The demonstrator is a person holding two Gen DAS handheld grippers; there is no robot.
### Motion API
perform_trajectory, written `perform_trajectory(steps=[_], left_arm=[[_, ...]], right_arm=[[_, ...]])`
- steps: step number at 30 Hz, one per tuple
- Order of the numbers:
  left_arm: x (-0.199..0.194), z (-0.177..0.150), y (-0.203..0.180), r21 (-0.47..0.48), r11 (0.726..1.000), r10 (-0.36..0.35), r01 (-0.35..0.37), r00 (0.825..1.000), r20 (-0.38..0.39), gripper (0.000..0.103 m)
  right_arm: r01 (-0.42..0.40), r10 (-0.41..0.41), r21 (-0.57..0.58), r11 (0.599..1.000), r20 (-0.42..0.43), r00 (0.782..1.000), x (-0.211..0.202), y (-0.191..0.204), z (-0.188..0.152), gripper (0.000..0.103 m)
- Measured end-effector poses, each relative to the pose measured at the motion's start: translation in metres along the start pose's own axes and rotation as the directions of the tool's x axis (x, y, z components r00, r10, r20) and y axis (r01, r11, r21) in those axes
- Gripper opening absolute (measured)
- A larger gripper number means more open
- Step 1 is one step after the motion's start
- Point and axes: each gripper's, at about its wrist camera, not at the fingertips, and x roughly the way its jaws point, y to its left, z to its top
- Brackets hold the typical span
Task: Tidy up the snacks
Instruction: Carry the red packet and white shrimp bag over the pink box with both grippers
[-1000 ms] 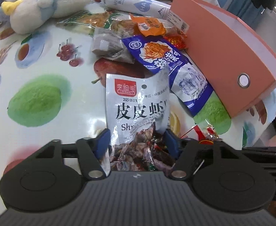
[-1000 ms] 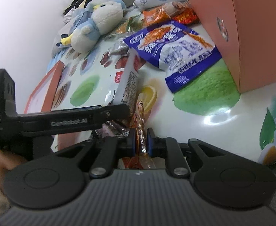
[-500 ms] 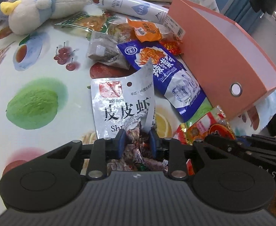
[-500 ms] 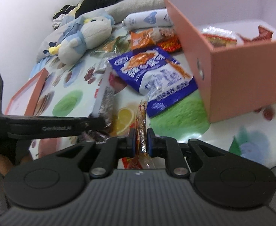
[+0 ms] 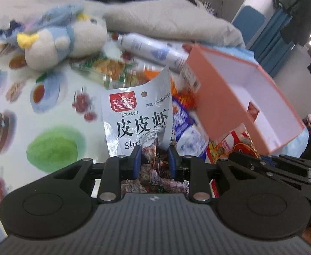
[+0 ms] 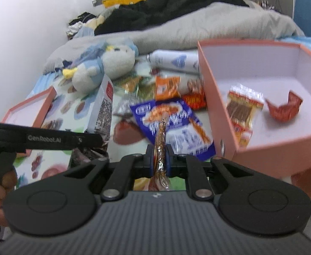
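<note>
The left tongs [image 5: 154, 156] are clamped on the lower end of a silver shrimp snack bag [image 5: 137, 114], which stands up off the fruit-patterned tabletop [image 5: 49, 114]. The right tongs [image 6: 158, 158] are pinched tight on a thin foil-wrapped snack stick [image 6: 160, 136], held edge-on just left of the open pink box [image 6: 283, 148]. Two packets already lie inside the box. A blue snack bag [image 6: 172, 125], an orange packet [image 6: 167, 87] and a plush penguin [image 6: 104, 68] lie on the tabletop beyond.
</note>
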Motion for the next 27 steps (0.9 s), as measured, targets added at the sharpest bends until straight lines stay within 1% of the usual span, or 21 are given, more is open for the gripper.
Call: perform_trajectory(steps=[6,11,16,19,23,25,27], left_arm=[[-0.017,0.034,-0.017,0.031,0.999,-0.014,0.012,0.998,0.067,0.030],[-0.028,0.067,-0.039,0.063,0.997,-0.040,0.033,0.992,0.121,0.030],[-0.033,0.098,-0.068,0.090,0.994,-0.078,0.065,0.984,0.160,0.030],[-0.034,0.117,-0.088,0.104,0.991,-0.097,0.079,0.977,0.192,0.030],[-0.022,0.139,-0.113,0.116,0.988,-0.125,0.105,0.974,0.188,0.030],[-0.012,0.149,-0.125,0.126,0.986,-0.129,0.107,0.976,0.177,0.030],[0.005,0.157,-0.138,0.121,0.985,-0.137,0.120,0.980,0.147,0.030]], right_arm=[[0.024,-0.022,-0.024,0.999,0.076,0.997,-0.016,-0.005,0.030,0.014],[0.059,-0.054,-0.029,0.998,0.149,0.987,-0.031,-0.016,0.059,0.014],[0.110,-0.101,-0.029,0.994,0.215,0.971,-0.044,-0.030,0.087,0.014],[0.145,-0.137,-0.014,0.989,0.255,0.957,-0.052,-0.042,0.103,0.014],[0.192,-0.188,0.015,0.981,0.276,0.942,-0.054,-0.063,0.117,0.014],[0.217,-0.218,0.036,0.976,0.269,0.938,-0.051,-0.074,0.119,0.014],[0.238,-0.244,0.056,0.970,0.244,0.938,-0.045,-0.090,0.120,0.014]])
